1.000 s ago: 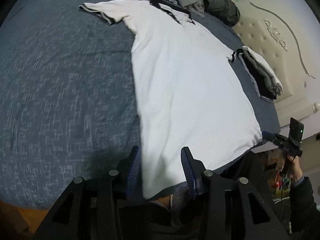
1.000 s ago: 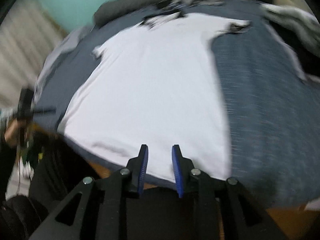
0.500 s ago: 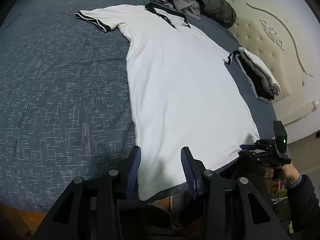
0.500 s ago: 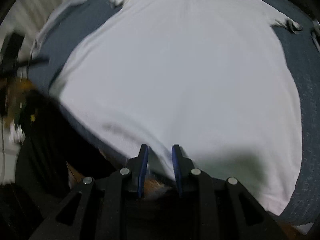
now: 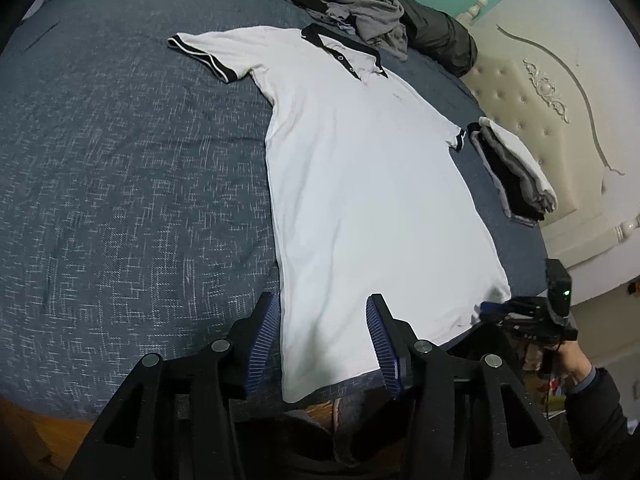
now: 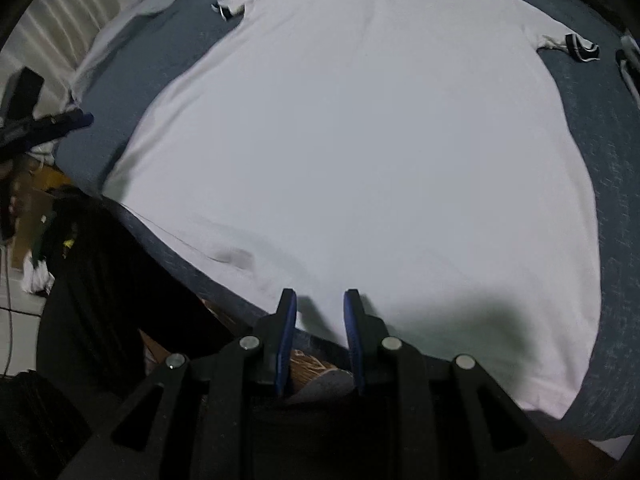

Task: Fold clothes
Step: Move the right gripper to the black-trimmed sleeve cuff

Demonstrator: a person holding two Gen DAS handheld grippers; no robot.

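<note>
The left gripper hovers over the bottom hem of the white polo shirt, at its left corner; its jaws have just been opening and now stand spread, with the hem seen between them but not pinched. The right gripper hangs above the hem near the other corner, jaws a little apart and gripping nothing. The shirt lies flat, face up, on the blue bedspread, its hem along the near edge of the bed and its dark collar at the far end.

Left of the shirt the bedspread is bare and wide. Right of it only a narrow strip of bedspread remains.

Compared with a second ago, the right gripper is lower and closer to the hem, so the shirt fills its view; the left gripper has risen slightly.

Just beside the shirt's right sleeve sits a stack of folded clothes. Beyond the collar lie a crumpled grey garment and a dark rolled quilt. The padded cream headboard stands right of the shirt.
</note>
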